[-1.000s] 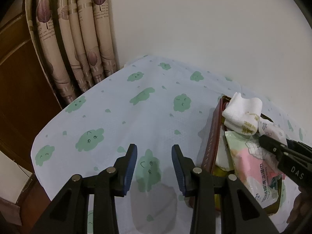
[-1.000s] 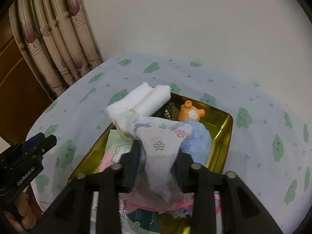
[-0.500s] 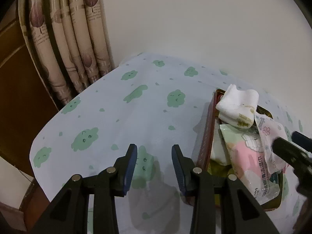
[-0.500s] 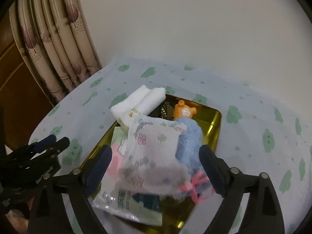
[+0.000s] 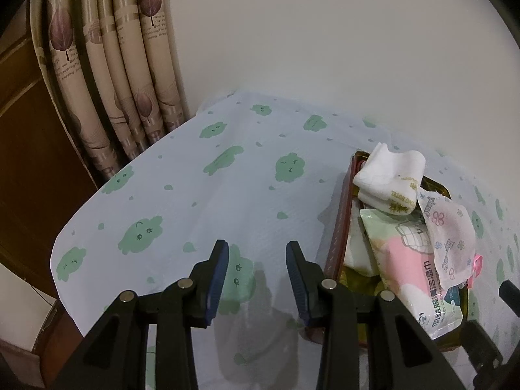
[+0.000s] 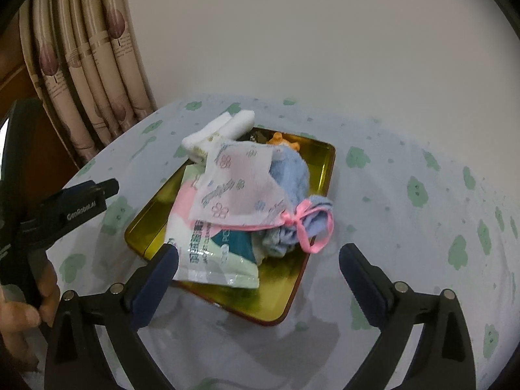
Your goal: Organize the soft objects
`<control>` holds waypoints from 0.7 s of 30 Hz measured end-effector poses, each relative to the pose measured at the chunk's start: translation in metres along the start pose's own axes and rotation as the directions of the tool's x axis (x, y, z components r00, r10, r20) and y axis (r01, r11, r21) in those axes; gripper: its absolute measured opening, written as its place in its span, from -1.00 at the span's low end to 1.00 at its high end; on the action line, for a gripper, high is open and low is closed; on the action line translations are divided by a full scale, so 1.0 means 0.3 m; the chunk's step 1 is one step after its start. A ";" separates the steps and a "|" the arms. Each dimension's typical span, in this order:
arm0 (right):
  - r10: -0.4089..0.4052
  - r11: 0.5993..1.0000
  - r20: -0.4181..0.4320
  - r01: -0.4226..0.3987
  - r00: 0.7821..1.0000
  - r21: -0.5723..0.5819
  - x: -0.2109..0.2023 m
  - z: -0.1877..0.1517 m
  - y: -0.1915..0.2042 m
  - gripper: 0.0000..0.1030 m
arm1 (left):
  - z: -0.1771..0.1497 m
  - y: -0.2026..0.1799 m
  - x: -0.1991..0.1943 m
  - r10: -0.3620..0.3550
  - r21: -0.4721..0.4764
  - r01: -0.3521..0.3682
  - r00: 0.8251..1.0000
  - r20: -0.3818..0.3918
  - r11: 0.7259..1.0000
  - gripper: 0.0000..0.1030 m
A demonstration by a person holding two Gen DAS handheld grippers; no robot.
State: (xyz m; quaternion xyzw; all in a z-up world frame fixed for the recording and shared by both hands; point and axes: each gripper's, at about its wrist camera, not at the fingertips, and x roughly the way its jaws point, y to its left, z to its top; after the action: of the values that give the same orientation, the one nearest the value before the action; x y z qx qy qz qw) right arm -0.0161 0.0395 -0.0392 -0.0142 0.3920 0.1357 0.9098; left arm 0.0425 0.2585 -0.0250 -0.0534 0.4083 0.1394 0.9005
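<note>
A gold tray (image 6: 320, 165) holds soft things: a white flower-print pouch (image 6: 237, 185) with a pink ribbon (image 6: 304, 224), a blue towel (image 6: 292, 175), a wet-wipes pack (image 6: 208, 253), rolled white socks (image 6: 224, 126) and an orange toy (image 6: 281, 138). My right gripper (image 6: 258, 268) is wide open and empty, just in front of the tray's near edge. My left gripper (image 5: 256, 274) is open and empty over the tablecloth, left of the tray (image 5: 341, 227). The pouch (image 5: 450, 243), pack (image 5: 412, 269) and socks (image 5: 390, 175) show in the left wrist view too.
The table wears a pale blue cloth with green cloud prints (image 5: 227, 178). Curtains (image 5: 113, 65) hang at the back left, a white wall (image 6: 308, 32) behind. The left gripper's body (image 6: 65, 211) shows left of the tray.
My right gripper let go of the flower-print pouch, opened wide and drew back. The pouch now lies on the pile in the tray. The left gripper rose and pulled back slightly.
</note>
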 end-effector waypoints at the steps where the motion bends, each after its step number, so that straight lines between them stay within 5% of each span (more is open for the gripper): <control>1: -0.003 1.000 0.000 0.003 1.000 0.001 -0.001 -0.001 0.001 0.91 | 0.000 0.000 -0.001 0.000 0.000 0.000 1.000 0.001 1.000 -0.28; 21: 0.000 1.000 -0.027 0.000 1.000 -0.018 0.018 -0.024 0.018 0.91 | 0.000 -0.001 -0.003 -0.001 -0.001 0.001 1.000 0.004 1.000 -0.28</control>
State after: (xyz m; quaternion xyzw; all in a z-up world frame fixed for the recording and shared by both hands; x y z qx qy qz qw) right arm -0.0190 0.0451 -0.0476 -0.0240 0.4031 0.1390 0.9042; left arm 0.0419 0.2581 -0.0243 -0.0537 0.4063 0.1393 0.9015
